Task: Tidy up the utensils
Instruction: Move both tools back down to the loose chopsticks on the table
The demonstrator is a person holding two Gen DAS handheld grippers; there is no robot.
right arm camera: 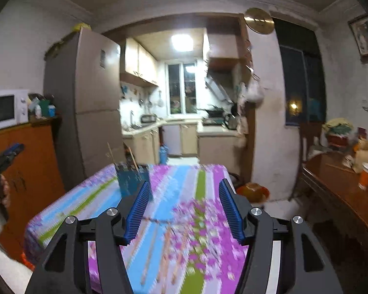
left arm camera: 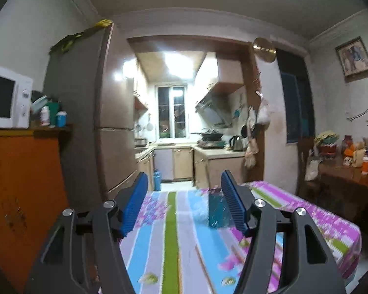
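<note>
Both grippers are hovering above a table (right arm camera: pixel 61 210) covered in a striped, flowered cloth, and both pictures are smeared with blur.

The left gripper (left arm camera: pixel 184 201) is holding its jaws wide with nothing between the pads. The right gripper (right arm camera: pixel 184 205) is doing the same: jaws wide, empty.

The thing the task turns on is a teal holder (right arm camera: pixel 131 180) standing upright near the far end of the table. From the right wrist it is sitting ahead and to the left of the jaws, partly behind the left blue finger. Two thin sticks (right arm camera: pixel 135 159), probably chopsticks, are poking up out of it, leaning slightly, long axes close to vertical. In the left wrist view the holder (left arm camera: pixel 217 210) is showing just inside the right finger, ahead of the jaws; whether anything is in it cannot be told from there.

The left gripper looks the nearer of the two to the holder, since it is lying almost in line with those jaws, while the right one would have to swing leftward.

No loose utensils can be made out on the cloth; streaks in the blur could be pattern or chopsticks lying flat, and it cannot be told which. The left gripper (right arm camera: pixel 11 153) is also showing at the left edge of the right wrist view.
</note>
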